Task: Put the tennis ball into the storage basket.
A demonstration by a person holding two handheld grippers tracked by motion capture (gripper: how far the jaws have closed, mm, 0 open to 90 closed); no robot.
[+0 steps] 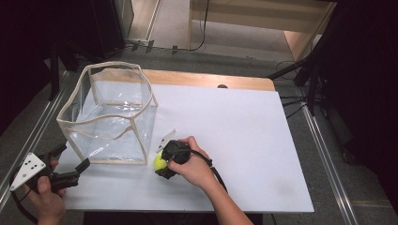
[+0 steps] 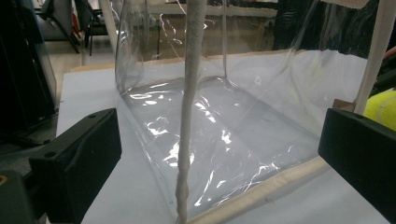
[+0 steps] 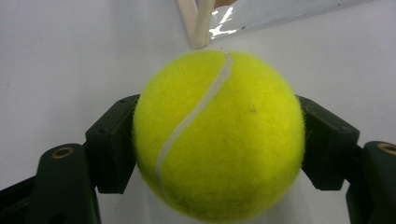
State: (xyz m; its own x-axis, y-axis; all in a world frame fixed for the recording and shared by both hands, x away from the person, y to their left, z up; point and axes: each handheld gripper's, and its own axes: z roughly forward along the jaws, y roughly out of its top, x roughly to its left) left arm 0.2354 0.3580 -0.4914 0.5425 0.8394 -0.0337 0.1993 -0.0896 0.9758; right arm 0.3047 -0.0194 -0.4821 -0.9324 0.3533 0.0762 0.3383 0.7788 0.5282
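Note:
A yellow tennis ball (image 1: pixel 159 161) lies on the white tabletop (image 1: pixel 244 140), just right of the clear bag's front corner. My right gripper (image 1: pixel 162 165) is shut on the ball, and in the right gripper view its black jaws press both sides of the tennis ball (image 3: pixel 219 135). The clear plastic bag (image 1: pixel 112 117) with cream edging stands open-topped at the left. My left gripper (image 1: pixel 72 157) is open at the bag's near-left corner. In the left gripper view the bag's corner seam (image 2: pixel 189 116) rises between the wide-apart jaws, and the ball (image 2: pixel 384 107) peeks in at far right.
A small white tag (image 1: pixel 166 139) sticks out beside the bag's right corner. A wooden strip (image 1: pixel 211 79) runs along the table's far edge. Metal rails (image 1: pixel 324 154) flank the table, with dark stands and cables at the back right.

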